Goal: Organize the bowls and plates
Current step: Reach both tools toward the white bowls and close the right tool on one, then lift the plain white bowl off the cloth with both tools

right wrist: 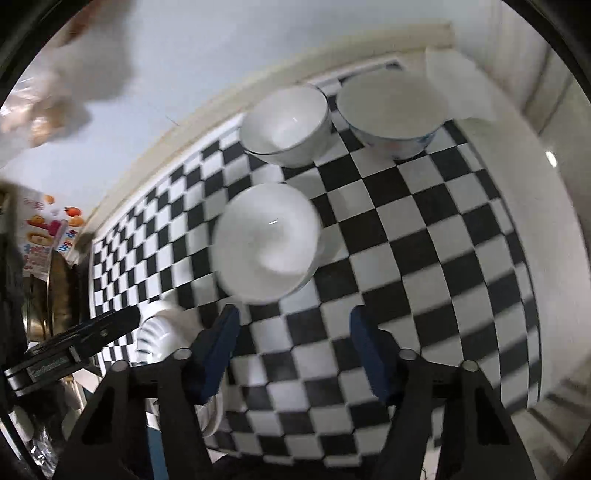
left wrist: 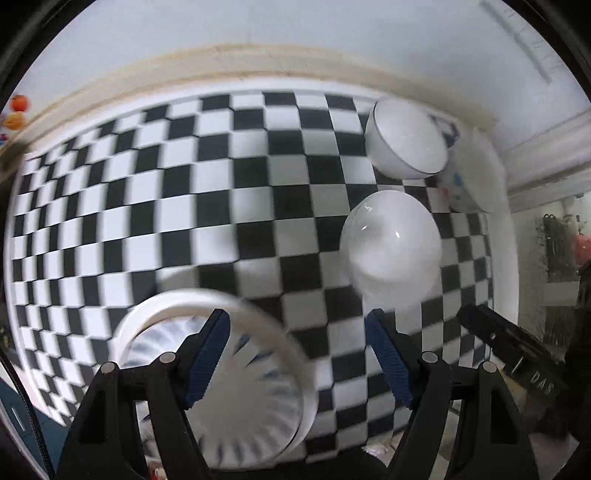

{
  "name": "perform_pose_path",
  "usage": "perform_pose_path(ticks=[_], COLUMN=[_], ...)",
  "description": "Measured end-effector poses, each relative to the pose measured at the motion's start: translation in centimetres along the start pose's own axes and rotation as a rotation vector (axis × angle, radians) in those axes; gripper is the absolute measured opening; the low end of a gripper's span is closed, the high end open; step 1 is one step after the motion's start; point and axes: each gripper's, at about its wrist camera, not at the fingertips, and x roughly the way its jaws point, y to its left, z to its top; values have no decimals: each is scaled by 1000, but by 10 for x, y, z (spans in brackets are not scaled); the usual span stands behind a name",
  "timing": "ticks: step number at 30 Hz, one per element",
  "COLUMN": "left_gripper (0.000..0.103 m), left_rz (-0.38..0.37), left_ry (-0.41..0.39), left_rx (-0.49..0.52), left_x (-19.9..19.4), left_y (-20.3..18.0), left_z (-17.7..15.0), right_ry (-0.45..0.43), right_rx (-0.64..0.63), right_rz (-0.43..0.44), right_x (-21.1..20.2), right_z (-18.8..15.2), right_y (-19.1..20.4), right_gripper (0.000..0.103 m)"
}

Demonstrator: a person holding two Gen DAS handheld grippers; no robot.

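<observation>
Surface: a desk (left wrist: 229, 192) under a black-and-white checked cloth, edged at the back by a pale strip where it meets a plain light wall (left wrist: 258, 26).

Room: colourful fruit pictures (right wrist: 55, 221) at the left edge of the right wrist view; white moulding (left wrist: 546, 147) at the right of the left wrist view.

Left gripper (left wrist: 297, 354): jaws spread wide, holding nothing, its left finger over a ribbed white plate (left wrist: 258, 398) at the desk's near edge.

Right gripper (right wrist: 293, 354): jaws also wide apart and empty, above bare checked cloth.

Bowls: 3 on the desk. A plain white bowl (right wrist: 267, 242) sits just ahead of the right gripper; a dark-rimmed bowl (right wrist: 286, 123) and a blue-patterned bowl (right wrist: 391, 110) stand just beside each other at the back.

From the left: the plain bowl (left wrist: 391, 243) lies ahead and to the right, the dark-rimmed bowl (left wrist: 406, 138) beyond it.

Hard to make out: motion blur softens both views. The blue-patterned bowl (left wrist: 469, 177) is partly hidden from the left. The blurred pale shape (right wrist: 74, 66) at the top left of the right view cannot be identified.
</observation>
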Motion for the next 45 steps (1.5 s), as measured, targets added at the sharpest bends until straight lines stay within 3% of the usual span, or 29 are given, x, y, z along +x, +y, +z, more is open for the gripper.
perform_pose_path(ticks=[4, 7, 11, 12, 18, 23, 31, 45], left_gripper=[61, 29, 23, 22, 21, 21, 21, 21], left_rz=[-12, -17, -29, -35, -35, -69, -59, -24], left_ry=[75, 124, 128, 135, 121, 117, 112, 191], left_rx=[-26, -19, -7, -7, 25, 47, 153, 226], left_x=[45, 67, 79, 80, 69, 51, 27, 55], left_y=[-12, -20, -27, -29, -45, -54, -77, -92], left_z=[25, 35, 43, 42, 33, 16, -27, -79], right_ry=[90, 140, 195, 203, 201, 202, 181, 216], right_rx=[-13, -28, -29, -33, -99, -107, -116, -57], right_rz=[26, 28, 52, 58, 1, 12, 10, -7], right_x=[48, 76, 100, 103, 93, 69, 25, 19], right_z=[33, 48, 60, 62, 58, 45, 9, -43], right_y=[-17, -21, -26, -25, -13, -15, -23, -58], right_gripper=[50, 38, 16, 16, 14, 14, 14, 14])
